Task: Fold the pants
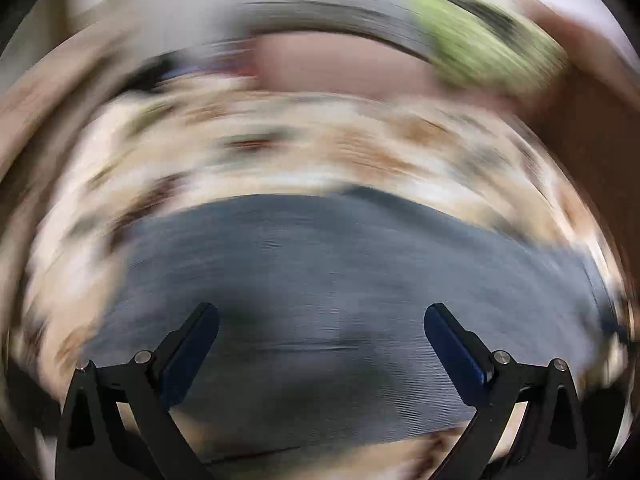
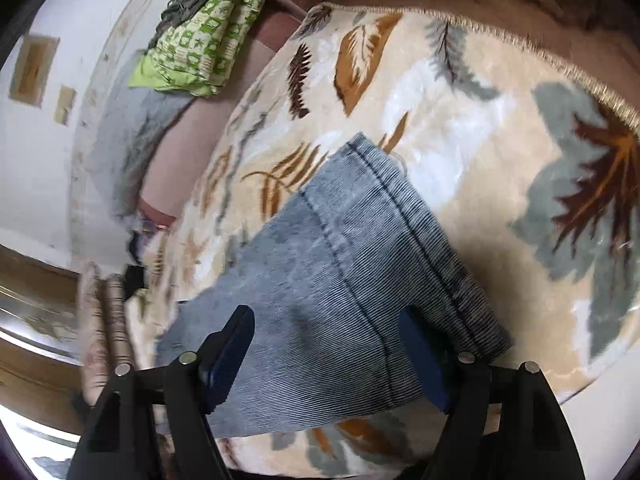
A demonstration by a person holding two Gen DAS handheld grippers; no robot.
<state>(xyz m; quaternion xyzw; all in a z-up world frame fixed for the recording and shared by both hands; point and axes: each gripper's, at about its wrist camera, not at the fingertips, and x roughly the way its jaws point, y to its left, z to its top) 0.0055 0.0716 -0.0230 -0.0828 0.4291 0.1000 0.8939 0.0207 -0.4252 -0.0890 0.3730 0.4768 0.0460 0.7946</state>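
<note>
Blue-grey denim pants (image 2: 344, 272) lie on a cream blanket with a leaf print (image 2: 460, 128); a stitched seam runs along their right side. My right gripper (image 2: 326, 320) is open just above the near end of the pants, one finger on each side of the cloth. The left wrist view is heavily blurred by motion. There the pants (image 1: 320, 272) fill the lower middle, and my left gripper (image 1: 322, 312) is open above them, holding nothing.
A green and white patterned cloth (image 2: 204, 28) lies at the far left, also a green smear in the left wrist view (image 1: 480, 36). A brown-pink sofa surface (image 2: 188, 136) and a white wall (image 2: 36, 152) lie beyond the blanket. The fringed blanket edge (image 2: 560, 64) runs at right.
</note>
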